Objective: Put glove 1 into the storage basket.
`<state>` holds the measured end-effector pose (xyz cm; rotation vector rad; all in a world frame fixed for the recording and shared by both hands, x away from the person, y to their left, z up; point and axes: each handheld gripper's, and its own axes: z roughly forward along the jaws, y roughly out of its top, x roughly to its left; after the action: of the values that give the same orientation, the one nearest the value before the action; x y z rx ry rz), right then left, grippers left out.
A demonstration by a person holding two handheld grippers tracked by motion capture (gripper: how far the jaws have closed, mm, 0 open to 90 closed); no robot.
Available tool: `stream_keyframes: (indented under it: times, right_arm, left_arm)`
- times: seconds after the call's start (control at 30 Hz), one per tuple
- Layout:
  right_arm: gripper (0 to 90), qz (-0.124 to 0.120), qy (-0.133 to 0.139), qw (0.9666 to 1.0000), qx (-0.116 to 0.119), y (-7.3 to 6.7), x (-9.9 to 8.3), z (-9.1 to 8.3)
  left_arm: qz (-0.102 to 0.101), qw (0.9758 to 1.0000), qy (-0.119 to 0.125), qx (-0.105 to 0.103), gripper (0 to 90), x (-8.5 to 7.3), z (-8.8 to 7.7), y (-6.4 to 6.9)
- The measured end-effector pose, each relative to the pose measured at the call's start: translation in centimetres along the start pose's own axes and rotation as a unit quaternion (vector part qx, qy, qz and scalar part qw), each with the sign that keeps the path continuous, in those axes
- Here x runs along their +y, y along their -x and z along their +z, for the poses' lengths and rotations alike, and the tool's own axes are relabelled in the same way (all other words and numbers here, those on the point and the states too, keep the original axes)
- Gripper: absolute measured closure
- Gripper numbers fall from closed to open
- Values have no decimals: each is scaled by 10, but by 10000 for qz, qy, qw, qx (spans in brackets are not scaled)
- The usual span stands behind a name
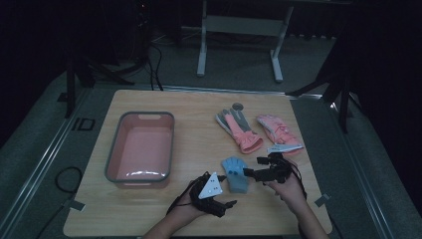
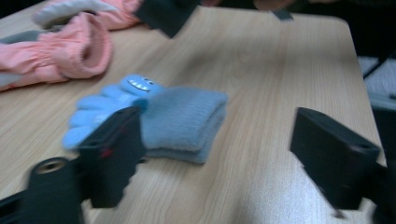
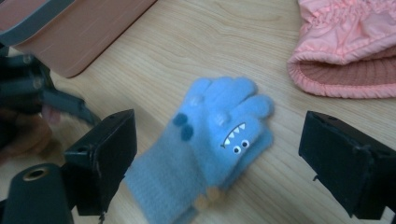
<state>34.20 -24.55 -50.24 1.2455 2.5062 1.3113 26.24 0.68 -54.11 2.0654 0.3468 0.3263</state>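
A pair of small blue knit gloves (image 1: pixel 235 174) with a monster face lies stacked on the wooden table (image 1: pixel 199 114) near its front edge. My right gripper (image 1: pixel 255 167) hovers just right of them, open; in the right gripper view the blue gloves (image 3: pixel 210 140) lie between and below its wide-apart jaws, untouched. My left gripper (image 1: pixel 225 204) is at the front, open and holding nothing. In the left gripper view the blue gloves (image 2: pixel 177 119) lie just beyond the left jaw.
A pink basin (image 1: pixel 141 148) with a grey rim stands at the table's left, with nothing in it. Two pink and grey padded gloves (image 1: pixel 239 128) (image 1: pixel 276 130) lie at the back right, close behind the blue pair. A person's hands hold both grippers.
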Motion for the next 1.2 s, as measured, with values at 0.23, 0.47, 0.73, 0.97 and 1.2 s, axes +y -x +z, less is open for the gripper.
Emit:
stream_keyframes:
  times: [0.23, 0.47, 0.73, 0.97, 1.2]
  right_arm:
    - [397, 123, -243, 9990, -352, 3, 5, 18]
    - [380, 220, -429, 9977, -473, 3, 6, 41]
    - [359, -1, -618, 9949, -802, -7, 1, 60]
    - [421, -259, -657, 9926, -992, -12, -4, 64]
    - [755, -178, -659, 9951, -711, -12, -5, 64]
  left_arm:
    - [234, 9992, -330, -7, 225, 5, 16, -7]
    - [514, 9968, -596, -109, 317, 13, 33, -6]
    - [960, 9907, -965, 7, 422, 8, 41, -6]
    - [1166, 9848, -1253, 309, 567, 9, 45, -1]
    - [657, 9901, -1221, 219, 729, 13, 43, -9]
